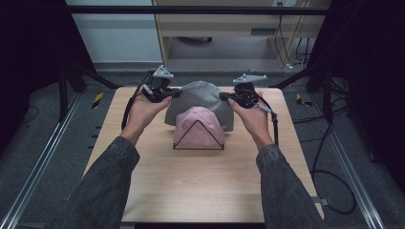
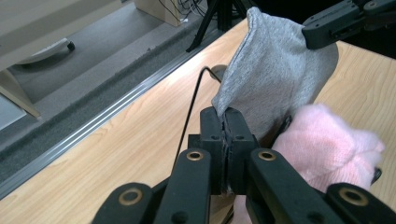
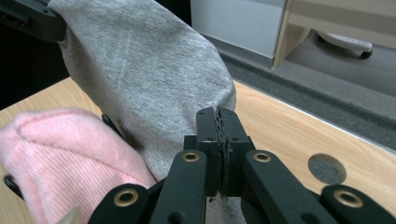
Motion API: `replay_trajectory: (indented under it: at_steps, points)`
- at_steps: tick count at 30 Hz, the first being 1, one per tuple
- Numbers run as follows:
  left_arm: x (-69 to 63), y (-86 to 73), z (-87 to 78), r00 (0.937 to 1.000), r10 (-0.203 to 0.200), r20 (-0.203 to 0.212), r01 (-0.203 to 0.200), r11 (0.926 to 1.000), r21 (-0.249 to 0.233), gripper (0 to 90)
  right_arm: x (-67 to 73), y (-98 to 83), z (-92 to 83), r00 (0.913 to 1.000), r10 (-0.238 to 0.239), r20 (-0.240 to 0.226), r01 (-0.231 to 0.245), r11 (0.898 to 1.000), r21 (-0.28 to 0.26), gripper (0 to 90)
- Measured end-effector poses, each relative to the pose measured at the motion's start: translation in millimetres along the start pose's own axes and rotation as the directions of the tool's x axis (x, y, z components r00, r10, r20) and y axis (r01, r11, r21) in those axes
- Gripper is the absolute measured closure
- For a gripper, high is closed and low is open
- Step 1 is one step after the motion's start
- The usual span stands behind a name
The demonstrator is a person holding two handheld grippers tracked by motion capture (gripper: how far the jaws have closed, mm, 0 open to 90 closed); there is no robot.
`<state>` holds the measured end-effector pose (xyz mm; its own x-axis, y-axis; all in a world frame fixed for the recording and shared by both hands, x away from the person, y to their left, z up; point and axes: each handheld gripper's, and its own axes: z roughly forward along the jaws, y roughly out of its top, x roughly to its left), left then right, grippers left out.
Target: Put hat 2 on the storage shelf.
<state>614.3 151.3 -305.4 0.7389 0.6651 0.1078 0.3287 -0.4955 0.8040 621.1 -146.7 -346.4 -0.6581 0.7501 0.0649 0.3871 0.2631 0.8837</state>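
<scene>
Both the left gripper (image 1: 173,93) and right gripper (image 1: 225,97) pinch the grey beanie (image 1: 198,98) by its rim, lowering it near the table's (image 1: 200,186) far edge behind the pink beanie (image 1: 198,125) on the wire stand (image 1: 198,148); next it likely needs seating down.

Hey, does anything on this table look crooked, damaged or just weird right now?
Nothing stands out. The grey hat hangs evenly between the left tool and right tool, both shut on its edge, behind the pink hat sitting squarely on its wire stand.

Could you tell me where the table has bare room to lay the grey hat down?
The near half of the table, between the two sleeves and in front of the black wire stand, is bare. It is crowded at the far middle, where the pink hat sits on the stand and the grey hat hangs between left gripper and right gripper.
</scene>
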Motion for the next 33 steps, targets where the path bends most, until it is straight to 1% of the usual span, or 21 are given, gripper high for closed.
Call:
replay_trajectory:
  at_steps: [6, 7, 9, 10, 13, 16, 19, 21, 23, 25, 27, 28, 30, 31, 33]
  points:
    - [-2.4, -9.5, 4.3, 1.0000, -0.001, 0.009, 0.000, 0.9999, 0.017, 88.4, -0.6, -9.7, 2.6, 0.9999, 0.012, -0.003, -0.012, 1.000, 0.014, 89.2]
    - [-3.0, -12.0, 5.3, 0.9999, -0.011, 0.011, 0.011, 0.9998, 0.014, 88.4, -0.5, -11.3, 3.4, 0.9999, 0.012, -0.005, -0.012, 1.000, 0.014, 89.2]
    - [-2.8, -16.1, 7.3, 0.9998, -0.014, 0.012, 0.014, 0.9996, 0.027, 88.4, 0.2, -15.1, 5.4, 0.9997, 0.021, -0.009, -0.021, 1.000, 0.021, 89.1]
    - [-2.7, -17.2, 8.0, 0.9998, -0.016, 0.013, 0.015, 0.9994, 0.030, 88.4, 0.1, -17.3, 7.1, 0.9998, 0.015, -0.011, -0.014, 1.000, 0.023, 89.1]
    - [-2.1, -23.9, 12.5, 0.9995, -0.028, 0.012, 0.028, 0.9986, 0.045, 88.4, 1.0, -21.8, 10.3, 0.9995, 0.028, -0.012, -0.027, 0.999, 0.034, 89.1]
    - [-2.2, -28.5, 15.3, 0.9993, -0.035, 0.012, 0.034, 0.9979, 0.055, 88.4, 1.4, -25.9, 14.2, 0.9995, 0.029, -0.012, -0.028, 0.998, 0.047, 89.1]
    - [-1.1, -32.4, 17.1, 0.9987, -0.048, 0.020, 0.047, 0.9968, 0.065, 88.3, 2.1, -29.5, 16.9, 0.9994, 0.033, -0.014, -0.032, 0.998, 0.053, 88.9]
    - [-2.4, -34.8, 18.7, 0.9983, -0.048, 0.032, 0.046, 0.9965, 0.070, 88.1, 2.3, -32.2, 18.7, 0.9992, 0.036, -0.013, -0.036, 0.998, 0.061, 88.7]
    - [-4.0, -36.2, 19.7, 0.9987, -0.042, 0.028, 0.040, 0.9965, 0.073, 87.8, 2.4, -34.6, 19.6, 0.9993, 0.037, -0.009, -0.036, 0.997, 0.070, 87.6]
    - [-5.0, -38.1, 20.8, 0.9985, -0.045, 0.031, 0.043, 0.9967, 0.068, 85.6, 2.1, -36.5, 19.2, 0.9988, 0.049, -0.005, -0.048, 0.996, 0.070, 82.1]
    - [-4.5, -40.5, 21.6, 0.9987, -0.048, 0.020, 0.046, 0.9961, 0.076, 82.9, 1.5, -37.8, 17.1, 0.9986, 0.053, 0.001, -0.053, 0.996, 0.069, 76.3]
    - [-4.4, -42.4, 22.0, 0.9984, -0.055, 0.014, 0.054, 0.9956, 0.076, 81.4, 1.7, -38.2, 15.4, 0.9984, 0.057, 0.002, -0.057, 0.996, 0.068, 74.0]
    - [-4.0, -45.0, 22.2, 0.9980, -0.061, 0.015, 0.060, 0.9955, 0.073, 75.3, 2.3, -38.7, 10.7, 0.9986, 0.053, 0.006, -0.054, 0.996, 0.065, 66.6]
    - [-4.2, -46.3, 21.9, 0.9981, -0.060, 0.011, 0.059, 0.9956, 0.073, 74.0, 2.4, -38.8, 8.9, 0.9987, 0.050, 0.010, -0.051, 0.997, 0.061, 64.4]
    - [-4.6, -48.2, 20.9, 0.9976, -0.069, -0.001, 0.069, 0.9951, 0.071, 67.3, 2.3, -39.0, 3.9, 0.9985, 0.050, 0.020, -0.051, 0.997, 0.050, 57.7]
